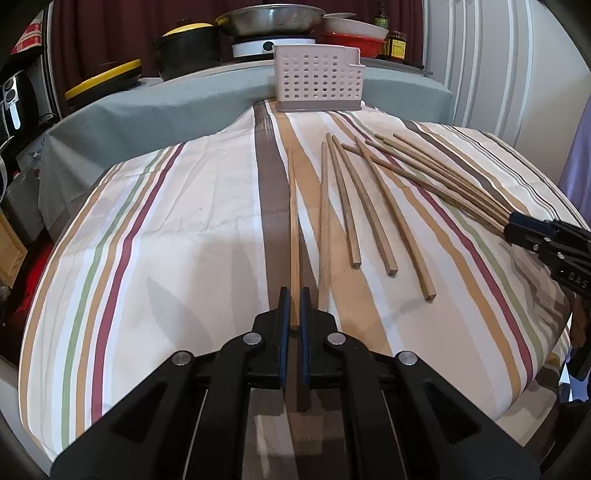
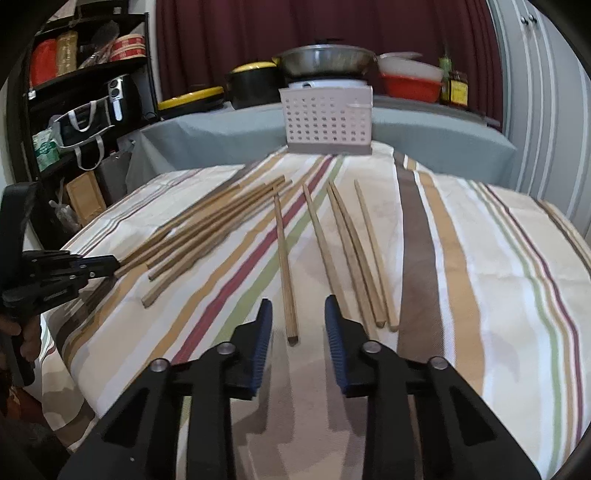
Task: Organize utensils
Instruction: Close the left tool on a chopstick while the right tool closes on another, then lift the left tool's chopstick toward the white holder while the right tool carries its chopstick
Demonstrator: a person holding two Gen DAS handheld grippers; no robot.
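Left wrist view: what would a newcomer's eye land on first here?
The wooden chopsticks fanned across the striped cloth, then the left gripper, its jaws closed on a single chopstick. Behind stands the white perforated basket; the right gripper is open astride another.

A striped cloth [image 1: 184, 221] in cream, tan, brown, maroon and green covers the tabletop. Behind it stands a second surface under a grey cover [image 2: 229, 129], bearing a black pot [image 1: 188, 44] with a yellow lid, a flat yellow-rimmed pan [image 1: 107, 79], a steel wok [image 1: 271, 18] on a white burner [image 1: 258, 48], a red bowl [image 2: 410, 86] with a white one stacked on it, and two jars [image 2: 458, 90]. A dark red curtain [image 2: 221, 33] hangs at the back. To the right is a pale panelled door [image 2: 543, 92]. On the left, a black shelf [image 2: 88, 74] holds packets, a bag and an appliance. Light is soft and even.
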